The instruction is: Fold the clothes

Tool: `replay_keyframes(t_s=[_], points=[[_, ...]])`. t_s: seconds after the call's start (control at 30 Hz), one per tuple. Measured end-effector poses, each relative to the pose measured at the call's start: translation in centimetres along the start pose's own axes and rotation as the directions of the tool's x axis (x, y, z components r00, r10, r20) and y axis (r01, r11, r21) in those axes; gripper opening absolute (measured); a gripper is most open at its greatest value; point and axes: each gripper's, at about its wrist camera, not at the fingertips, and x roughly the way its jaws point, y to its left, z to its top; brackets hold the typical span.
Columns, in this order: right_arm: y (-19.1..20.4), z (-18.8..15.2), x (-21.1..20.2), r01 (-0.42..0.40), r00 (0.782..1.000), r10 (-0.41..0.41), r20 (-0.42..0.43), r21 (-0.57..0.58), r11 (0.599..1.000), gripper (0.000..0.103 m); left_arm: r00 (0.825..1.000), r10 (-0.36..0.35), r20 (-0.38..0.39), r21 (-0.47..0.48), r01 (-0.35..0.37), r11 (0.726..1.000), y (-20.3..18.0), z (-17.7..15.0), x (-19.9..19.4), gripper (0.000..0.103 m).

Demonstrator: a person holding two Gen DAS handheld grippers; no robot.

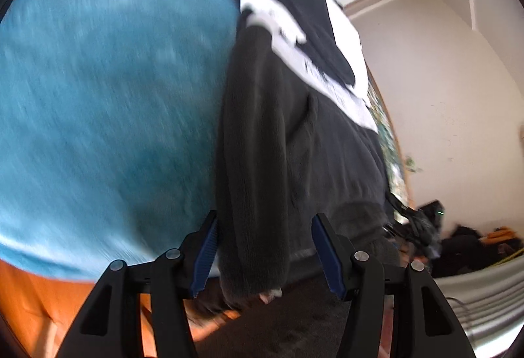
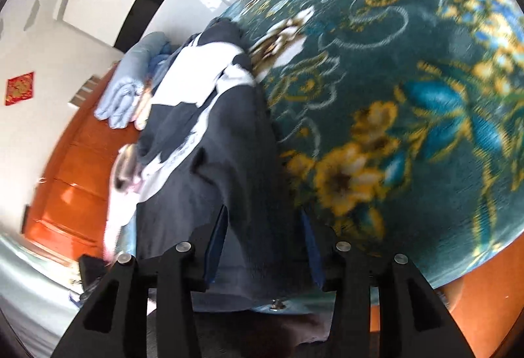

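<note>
**Both grippers spread wide over dark clothing**

Blurry pictures! In the left wrist view a teal blanket fills the left of the frame, white wall at right, orange wood floor at lower left. The right wrist view shows a floral teal blanket filling the right, an orange wooden door at lower left.

The left gripper is spread, a dark fleece sleeve hanging between its blue pads. The right gripper is spread too, straddling the dark navy-and-white garment, centre-left. Folded light blue clothes sit upper left.
</note>
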Motion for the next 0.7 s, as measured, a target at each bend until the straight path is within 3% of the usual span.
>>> replay_keyframes(t_s=[0.1, 0.2, 0.27, 0.3, 0.33, 0.37, 0.4, 0.47, 0.53, 0.7], points=[[0.0, -0.2, -0.2, -0.012, 1.000, 0.012, -0.006, -0.005, 1.000, 0.046, 0.997, -0.079, 0.010, -0.071, 0.080, 0.994, 1.0, -0.3, 0.3, 0.060], [-0.5, -0.2, -0.1, -0.052, 0.999, 0.052, -0.009, 0.030, 0.998, 0.047, 0.984, -0.178, 0.029, -0.167, 0.180, 0.969, 2.3, -0.3, 0.6, 0.058], [-0.6, -0.1, 0.1, -0.067, 0.998, 0.068, -0.010, 0.045, 0.997, 0.048, 0.985, -0.168, 0.042, -0.175, 0.173, 0.969, 2.5, -0.6, 0.8, 0.046], [-0.4, -0.1, 0.1, -0.063, 0.998, 0.064, -0.012, 0.039, 0.997, 0.048, 0.988, -0.145, 0.044, -0.168, 0.150, 0.974, 2.4, -0.7, 0.7, 0.027], [-0.3, -0.2, 0.1, -0.059, 0.998, 0.060, -0.013, 0.033, 0.998, 0.046, 0.993, -0.105, 0.044, -0.153, 0.111, 0.982, 2.2, -0.9, 0.6, 0.020], [-0.1, -0.2, 0.1, -0.055, 0.998, 0.056, -0.014, 0.027, 0.998, 0.042, 0.995, -0.092, 0.049, -0.139, 0.098, 0.985, 2.0, -0.8, 0.3, 0.018], [0.0, -0.3, 0.1, -0.051, 0.998, 0.052, -0.019, 0.020, 0.998, 0.022, 0.993, -0.101, 0.059, -0.125, 0.108, 0.986, 1.6, -0.6, -0.1, 0.017], [0.2, -0.5, 0.0, -0.061, 0.998, 0.062, -0.032, 0.015, 0.998, 0.020, 0.990, -0.119, 0.079, -0.096, 0.127, 0.987, 0.9, -0.1, -0.9, 0.016], [0.4, 0.1, -0.6, -0.135, 0.991, 0.136, -0.013, 0.034, 0.990, 0.018, 0.984, -0.145, 0.106, -0.068, 0.153, 0.986, 0.1, 0.5, -1.9, 0.016], [1.9, 3.4, -2.2, -0.330, 0.943, 0.326, 0.065, 0.076, 0.941, 0.018, 0.941, -0.276, 0.198, -0.037, 0.288, 0.957, -2.2, 5.4, -4.7, 0.016]])
